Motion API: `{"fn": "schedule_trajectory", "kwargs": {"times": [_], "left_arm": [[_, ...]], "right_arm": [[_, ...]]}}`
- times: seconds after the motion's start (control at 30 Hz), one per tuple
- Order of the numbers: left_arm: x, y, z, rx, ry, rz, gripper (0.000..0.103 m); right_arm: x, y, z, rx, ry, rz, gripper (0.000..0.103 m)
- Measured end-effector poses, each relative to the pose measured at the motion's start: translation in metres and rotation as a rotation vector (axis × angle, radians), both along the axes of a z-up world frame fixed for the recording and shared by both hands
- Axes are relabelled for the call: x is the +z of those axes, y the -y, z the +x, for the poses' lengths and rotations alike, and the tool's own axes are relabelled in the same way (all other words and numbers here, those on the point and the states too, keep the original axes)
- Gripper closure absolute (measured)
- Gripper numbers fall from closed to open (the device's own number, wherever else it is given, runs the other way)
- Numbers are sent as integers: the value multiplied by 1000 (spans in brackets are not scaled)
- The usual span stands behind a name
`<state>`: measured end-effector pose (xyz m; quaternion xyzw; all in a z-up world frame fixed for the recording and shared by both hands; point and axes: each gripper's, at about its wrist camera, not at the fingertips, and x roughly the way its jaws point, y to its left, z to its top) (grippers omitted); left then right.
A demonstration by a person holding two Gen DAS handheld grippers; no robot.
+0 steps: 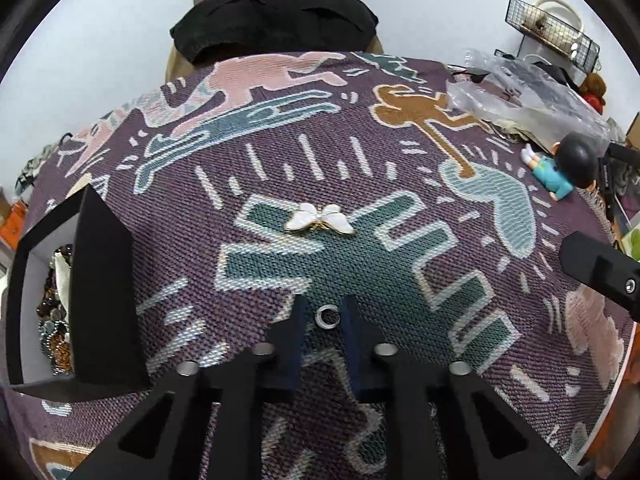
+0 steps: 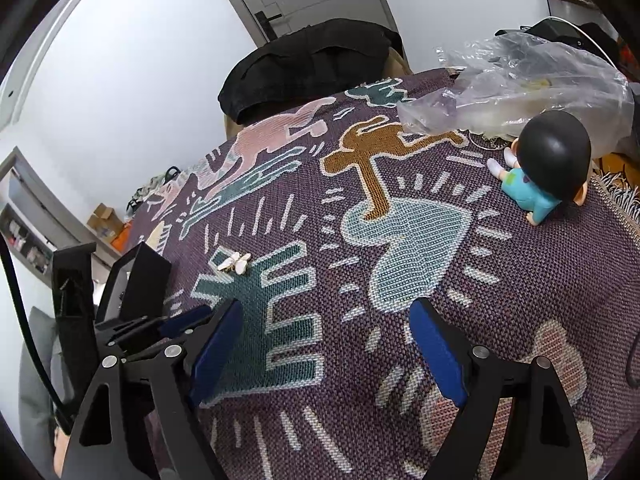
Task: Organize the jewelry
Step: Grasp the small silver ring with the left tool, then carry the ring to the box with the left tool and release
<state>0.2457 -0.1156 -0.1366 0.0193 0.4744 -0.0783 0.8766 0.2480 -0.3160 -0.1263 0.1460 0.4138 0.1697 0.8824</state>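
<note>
A small silver ring [image 1: 327, 315] lies on the patterned woven cloth [image 1: 400, 280], and my left gripper [image 1: 326, 312] is shut on it, both fingertips against its sides. Farther ahead rests a white butterfly brooch [image 1: 320, 219] with gold edging, also visible in the right wrist view as the brooch [image 2: 235, 262]. A black box [image 1: 102, 280] stands open at the left, with beads and chains [image 1: 56, 312] inside. My right gripper [image 2: 326, 308] hovers open over the cloth [image 2: 520, 280] with nothing between its blue pads [image 2: 436, 344].
A toy figure [image 2: 540, 172] in a teal shirt lies at the right, beside a crumpled clear plastic bag [image 2: 520, 76]. Dark clothing [image 1: 276, 20] is draped over a chair behind the table. Wire racks [image 1: 552, 28] hang on the far wall.
</note>
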Motion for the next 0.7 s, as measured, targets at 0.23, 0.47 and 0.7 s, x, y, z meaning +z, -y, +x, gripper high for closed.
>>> {"fn": "schedule_trajectory", "kwargs": {"times": [0.23, 0.47, 0.7], "left_arm": [[10, -14, -1, 21, 20, -36, 91], [40, -38, -9, 58, 83, -42, 91], [60, -70, -15, 111, 127, -66, 91]], "right_arm": [[3, -22, 11, 32, -9, -15, 20], [7, -54, 17, 85, 2, -75, 20], [12, -74, 25, 126, 12, -119, 20]]}}
